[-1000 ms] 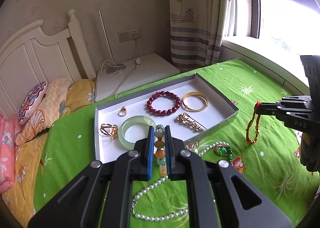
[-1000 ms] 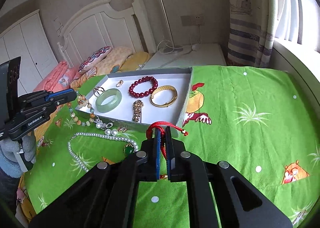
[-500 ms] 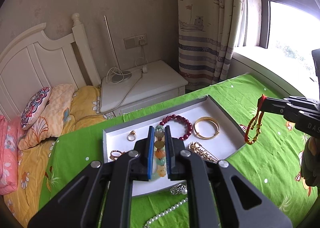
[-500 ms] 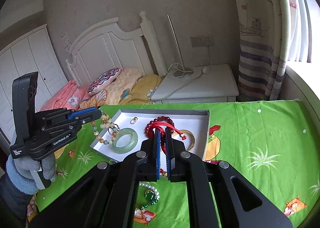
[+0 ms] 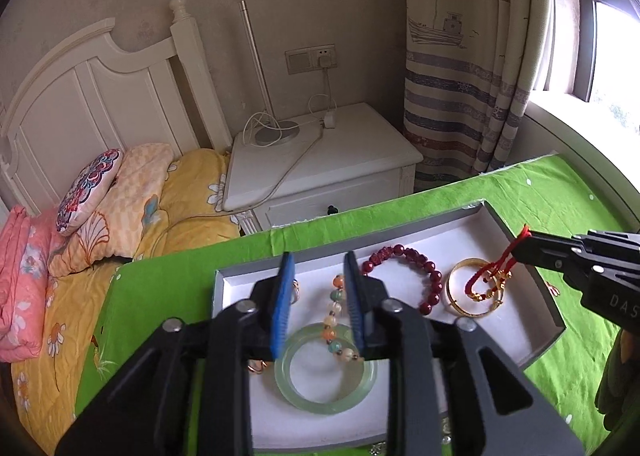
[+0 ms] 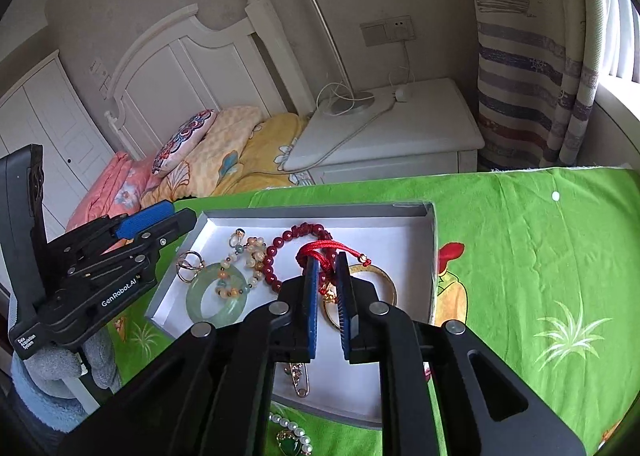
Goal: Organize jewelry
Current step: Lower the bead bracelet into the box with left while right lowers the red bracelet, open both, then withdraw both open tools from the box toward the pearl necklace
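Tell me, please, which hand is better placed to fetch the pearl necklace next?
Left: its tool is open and empty, while the right tool grips the red cord over the tray.

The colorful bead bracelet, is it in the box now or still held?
In the box. The colorful bead bracelet lies draped over the jade bangle inside the white box, and the left gripper fingers stand apart.

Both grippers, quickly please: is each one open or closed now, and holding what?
Left gripper: open; the multicoloured bead bracelet lies in the white tray.
Right gripper: jaws slightly apart, red cord bracelet between them; grip cannot be told.
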A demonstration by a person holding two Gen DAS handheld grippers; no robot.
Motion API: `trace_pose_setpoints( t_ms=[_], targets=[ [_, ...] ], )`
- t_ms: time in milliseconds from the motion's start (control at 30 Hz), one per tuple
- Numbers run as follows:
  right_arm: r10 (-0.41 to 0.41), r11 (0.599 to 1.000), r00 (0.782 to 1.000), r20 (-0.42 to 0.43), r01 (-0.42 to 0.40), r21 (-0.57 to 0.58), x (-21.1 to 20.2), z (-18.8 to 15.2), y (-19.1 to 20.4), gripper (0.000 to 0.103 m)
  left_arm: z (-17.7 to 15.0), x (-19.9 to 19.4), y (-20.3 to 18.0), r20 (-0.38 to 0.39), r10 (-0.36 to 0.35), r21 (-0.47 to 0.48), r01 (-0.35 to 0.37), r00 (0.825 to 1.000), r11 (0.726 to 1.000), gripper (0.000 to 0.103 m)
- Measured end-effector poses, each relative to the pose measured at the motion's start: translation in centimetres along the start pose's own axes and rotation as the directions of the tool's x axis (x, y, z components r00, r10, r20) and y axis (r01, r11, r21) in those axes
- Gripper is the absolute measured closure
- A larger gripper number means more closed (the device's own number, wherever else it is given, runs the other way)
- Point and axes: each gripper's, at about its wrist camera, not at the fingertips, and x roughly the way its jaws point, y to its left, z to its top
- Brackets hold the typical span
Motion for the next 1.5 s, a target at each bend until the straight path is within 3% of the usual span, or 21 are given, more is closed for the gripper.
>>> trace_pose_setpoints(
  t_ms=[33, 67, 100, 133, 167, 200, 333, 433, 700, 867, 1000, 1167, 1267, 1400, 1500],
  targets=[
    [-0.004, 1.0, 1.0, 0.0, 0.004, -0.004, 0.0, -0.4, -0.1, 0.087, -0.3, -0.2, 0.5, 0.017, 0.005, -0.024, -0.005, 1.0, 1.0, 0.032],
    [-0.006, 1.0, 1.0, 0.001, 0.006, -0.006, 0.0, -0.8, -0.3, 0.084, -0.6, -0.4, 0.9, 0.036, 0.021, -0.039, -0.019, 0.999, 0.999, 0.024],
    [-0.003, 1.0, 1.0, 0.001, 0.003, -0.002, -0.1, -1.2, -0.6, 0.067, -1.0, -0.5, 1.2, 0.039, 0.034, -0.044, -0.033, 0.999, 0.998, 0.024],
    [0.012, 1.0, 1.0, 0.009, -0.012, 0.007, -0.3, -1.5, -0.8, 0.026, -1.3, -0.4, 1.5, 0.026, 0.035, -0.044, -0.034, 0.999, 0.998, 0.024],
    [0.027, 0.999, 0.999, 0.034, -0.028, 0.016, -0.7, -1.8, -1.0, 0.01, -1.6, -0.2, 1.8, 0.012, 0.032, -0.046, -0.031, 0.999, 0.998, 0.024],
    [0.046, 0.999, 0.997, 0.067, -0.048, 0.018, -1.3, -2.1, -1.3, 0.008, -2.0, -0.1, 2.0, 0.002, 0.034, -0.05, -0.034, 0.999, 0.998, 0.023],
    [0.027, 0.999, 0.996, 0.089, -0.029, 0.014, -2.9, -2.3, -1.2, 0.008, -3.8, -0.8, 2.7, -0.019, 0.055, -0.057, -0.056, 0.998, 0.997, 0.022],
    [0.028, 0.999, 0.994, 0.104, -0.026, -0.021, -4.8, -3.4, -0.4, 0.008, -5.6, -2.5, 3.3, -0.015, 0.061, -0.085, -0.062, 0.998, 0.994, 0.015],
    [0.093, 0.985, 0.996, 0.005, -0.091, -0.147, -6.9, -11.3, 3.4, 0.008, -13.8, -6.9, 5.2, -0.066, 0.09, -0.18, -0.101, 0.994, 0.978, 0.007],
    [0.1, 0.962, 0.993, -0.056, -0.111, -0.251, -5.9, -14.5, 8.0, 0.008, -18.5, -9.0, 5.9, -0.084, 0.148, -0.185, -0.161, 0.985, 0.969, 0.007],
    [0.07, 0.918, 0.991, -0.111, -0.108, -0.381, -3.7, -16.0, 13.0, 0.008, -21.2, -10.0, 6.9, -0.107, 0.179, -0.191, -0.197, 0.978, 0.962, 0.007],
    [0.035, 0.881, 0.988, -0.152, -0.102, -0.462, -0.5, -16.8, 17.4, 0.008, -22.6, -11.0, 9.2, -0.132, 0.193, -0.207, -0.217, 0.972, 0.954, 0.007],
    [-0.003, 0.87, 0.985, -0.172, -0.082, -0.487, 1.3, -16.7, 18.7, 0.013, -23.7, -11.3, 10.7, -0.144, 0.164, -0.247, -0.196, 0.976, 0.949, 0.007],
    [-0.045, 0.853, 0.972, -0.23, -0.082, -0.515, 3.4, -16.6, 19.6, 0.022, -25.0, -11.6, 14.2, -0.118, 0.048, -0.438, -0.095, 0.992, 0.894, 0.007],
    [-0.055, 0.844, 0.973, -0.223, -0.074, -0.532, 3.7, -16.7, 20.0, 0.027, -25.5, -11.3, 15.1, -0.129, 0.031, -0.498, -0.091, 0.991, 0.862, 0.007]
  ],
)
